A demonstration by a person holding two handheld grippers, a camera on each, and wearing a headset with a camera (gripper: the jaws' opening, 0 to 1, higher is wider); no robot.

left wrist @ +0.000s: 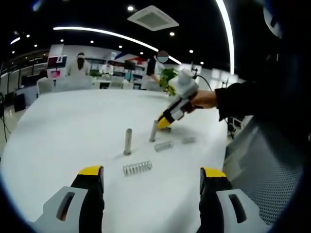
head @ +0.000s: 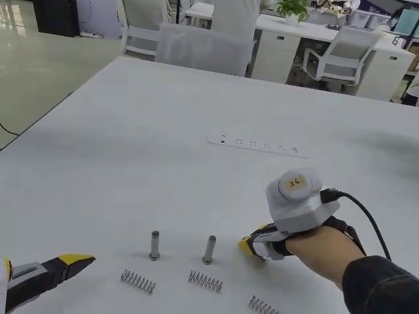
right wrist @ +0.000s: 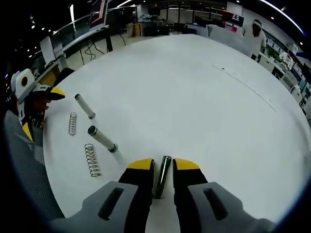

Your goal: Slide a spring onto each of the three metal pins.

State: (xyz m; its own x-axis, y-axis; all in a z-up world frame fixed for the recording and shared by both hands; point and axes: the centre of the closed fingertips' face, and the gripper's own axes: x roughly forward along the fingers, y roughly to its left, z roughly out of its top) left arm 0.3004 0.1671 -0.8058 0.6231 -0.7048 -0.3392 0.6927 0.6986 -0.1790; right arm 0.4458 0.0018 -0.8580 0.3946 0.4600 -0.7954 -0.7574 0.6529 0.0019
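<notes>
Nearest the camera, three springs lie flat on the white table (head: 196, 118). The middle spring (head: 205, 281) is just in front of the middle pin (head: 209, 250), the left spring (head: 137, 280) to its front left and the right spring (head: 262, 305) to its front right. No spring is on a pin yet.

The left gripper (left wrist: 151, 174) hovers well to the left of the middle pin, its jaws spread wide and empty. The left pin (head: 155, 245) stands upright beside the middle pin.

Just right of the middle pin, the right gripper (right wrist: 163, 166) sits low at the table, clenched on the third pin (right wrist: 164, 174). Whether that pin's base rests flat cannot be told.

The step in hand looks like setting this pin upright. It is probably best held plumb, in line with the other two, and let go gently so it does not topple. A light pinch on a spring would spare its coils.

A power strip (head: 257, 144) lies well beyond the middle pin.
</notes>
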